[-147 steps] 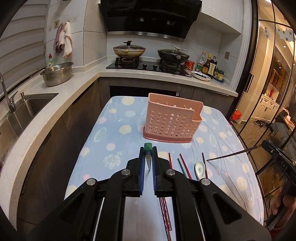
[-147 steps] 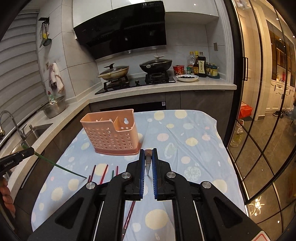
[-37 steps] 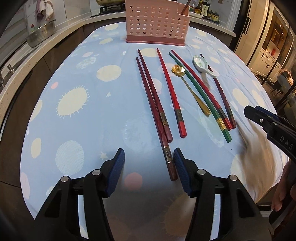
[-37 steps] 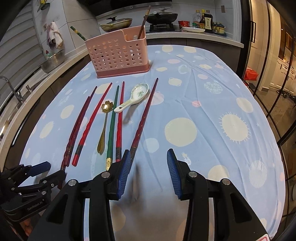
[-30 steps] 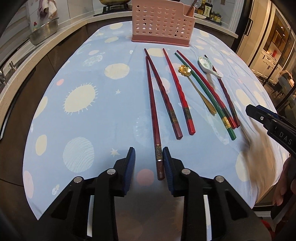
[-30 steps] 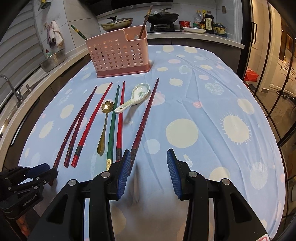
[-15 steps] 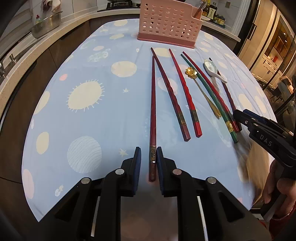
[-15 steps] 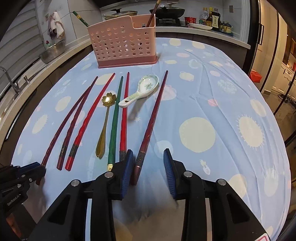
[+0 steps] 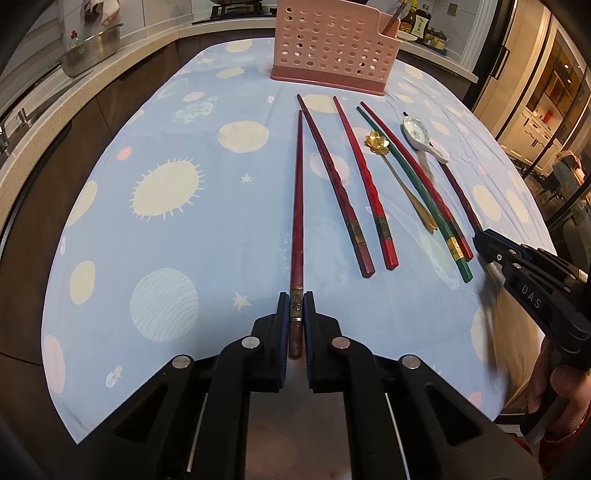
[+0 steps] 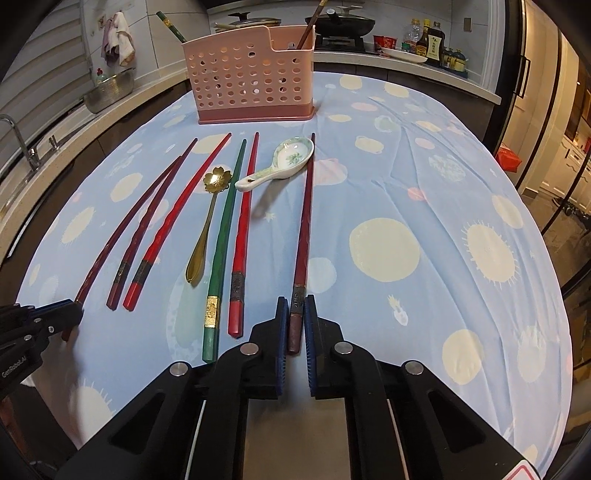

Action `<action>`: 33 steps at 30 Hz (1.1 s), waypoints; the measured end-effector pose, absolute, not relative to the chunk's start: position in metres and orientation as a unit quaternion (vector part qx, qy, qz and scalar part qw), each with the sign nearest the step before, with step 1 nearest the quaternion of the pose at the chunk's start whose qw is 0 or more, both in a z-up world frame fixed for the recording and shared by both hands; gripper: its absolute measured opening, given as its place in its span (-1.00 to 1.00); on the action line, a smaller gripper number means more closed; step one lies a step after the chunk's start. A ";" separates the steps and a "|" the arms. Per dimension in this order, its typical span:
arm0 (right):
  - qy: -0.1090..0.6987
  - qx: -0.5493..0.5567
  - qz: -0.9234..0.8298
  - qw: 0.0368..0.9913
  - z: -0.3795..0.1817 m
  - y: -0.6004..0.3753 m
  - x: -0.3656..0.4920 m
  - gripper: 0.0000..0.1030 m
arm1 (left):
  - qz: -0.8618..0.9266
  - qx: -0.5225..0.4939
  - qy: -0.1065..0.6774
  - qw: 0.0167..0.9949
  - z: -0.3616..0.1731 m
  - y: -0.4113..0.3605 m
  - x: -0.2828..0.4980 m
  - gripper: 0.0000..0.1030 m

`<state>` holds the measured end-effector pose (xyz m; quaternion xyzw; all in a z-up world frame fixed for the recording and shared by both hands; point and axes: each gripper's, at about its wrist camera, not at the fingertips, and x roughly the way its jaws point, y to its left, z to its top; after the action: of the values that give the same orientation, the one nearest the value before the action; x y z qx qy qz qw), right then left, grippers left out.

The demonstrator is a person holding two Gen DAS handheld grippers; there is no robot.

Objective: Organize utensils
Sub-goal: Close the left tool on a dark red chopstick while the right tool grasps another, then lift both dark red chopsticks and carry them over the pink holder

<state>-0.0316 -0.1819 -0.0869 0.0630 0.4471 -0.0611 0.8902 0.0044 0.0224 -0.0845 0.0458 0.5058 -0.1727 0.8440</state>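
Observation:
My left gripper is shut on the near end of the leftmost dark red chopstick, which lies on the blue tablecloth. My right gripper is shut on the near end of the rightmost dark red chopstick. Between them lie several more chopsticks: red ones, a green one. A gold flower spoon and a white ceramic spoon lie there too. The pink perforated holder stands at the far end with two chopsticks in it.
The kitchen counter with a sink and a steel bowl runs along the left. A stove with pans and sauce bottles are behind the table. Glass doors stand on the right.
Both grippers moved forward and closed their fingers on chopstick ends: the left on the leftmost dark red one, the right on the rightmost one.

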 end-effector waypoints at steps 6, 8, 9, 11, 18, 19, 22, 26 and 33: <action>0.434 0.078 -0.063 0.895 -0.070 -0.193 -0.043 -0.86 | -0.188 0.025 0.511 0.838 -0.079 0.024 0.002 -0.87; 0.423 0.084 -0.064 0.900 -0.058 -0.197 -0.050 -0.86 | -0.189 0.022 0.506 0.841 -0.073 0.025 0.000 -0.87; 0.417 0.086 -0.064 0.903 -0.053 -0.199 -0.052 -0.86 | -0.189 0.019 0.502 0.843 -0.069 0.026 -0.001 -0.87; 0.399 0.092 -0.066 0.910 -0.038 -0.204 -0.058 -0.87 | -0.191 0.013 0.495 0.847 -0.060 0.028 -0.002 -0.86; 0.330 0.109 -0.066 0.935 0.020 -0.228 -0.059 -0.86 | -0.200 -0.007 0.447 0.872 -0.012 0.034 0.007 -0.86; 0.321 0.110 -0.065 0.938 0.028 -0.231 -0.057 -0.87 | -0.200 -0.008 0.435 0.878 -0.002 0.034 0.011 -0.86; 0.299 0.111 -0.059 0.946 0.048 -0.240 -0.047 -0.86 | -0.200 -0.008 0.402 0.893 0.022 0.034 0.023 -0.87; 0.270 0.102 -0.056 0.956 0.072 -0.246 -0.029 -0.87 | -0.195 -0.003 0.367 0.909 0.048 0.028 0.043 -0.87; 0.248 0.100 -0.048 0.962 0.093 -0.254 0.002 -0.87 | -0.190 0.004 0.335 0.923 0.073 0.014 0.071 -0.87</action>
<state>0.0018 -0.2539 0.0932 0.0999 0.2482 -0.0484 0.9623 0.0714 0.0141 0.0728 0.0043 0.3346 -0.1901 0.9230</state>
